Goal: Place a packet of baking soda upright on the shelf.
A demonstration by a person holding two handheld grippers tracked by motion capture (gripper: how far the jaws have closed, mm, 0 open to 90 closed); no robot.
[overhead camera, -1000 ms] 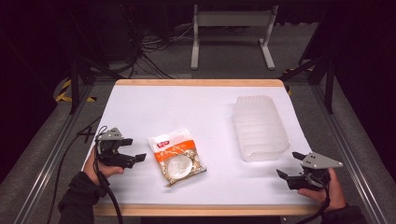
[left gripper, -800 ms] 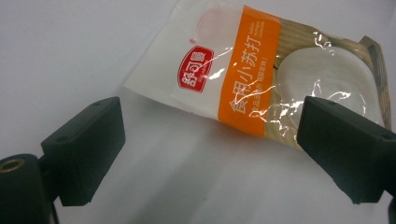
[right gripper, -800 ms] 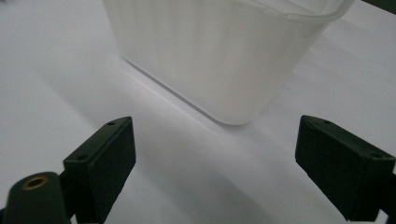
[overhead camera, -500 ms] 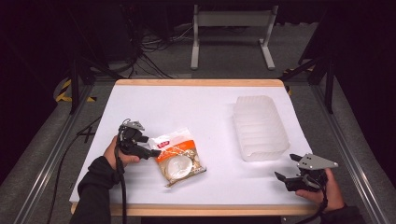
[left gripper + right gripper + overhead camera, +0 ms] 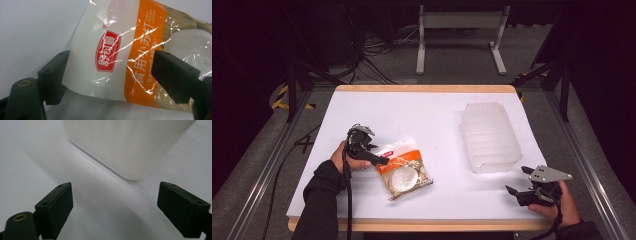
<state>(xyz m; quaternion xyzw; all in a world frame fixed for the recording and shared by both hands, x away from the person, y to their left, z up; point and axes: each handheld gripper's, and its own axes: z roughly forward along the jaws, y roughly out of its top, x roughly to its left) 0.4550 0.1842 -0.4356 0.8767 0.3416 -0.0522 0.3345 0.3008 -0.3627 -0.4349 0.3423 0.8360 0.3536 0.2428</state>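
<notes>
Packet (image 5: 404,169) lay lower-left of centre in the high view, long axis slanting to lower right; left gripper (image 5: 379,161) straddled its upper-left end, jaws wide, just been closing, not yet pinching.

The high view looks forward and down on the whole table (image 5: 377,110) from the person's side. The left gripper view sits very close to the packet (image 5: 120,52), looking along its own jaws. The right gripper view looks low across the table towards the tray (image 5: 130,142), rather near. The high view shares the packet (image 5: 404,167) and the tray (image 5: 489,137) with them.
</notes>
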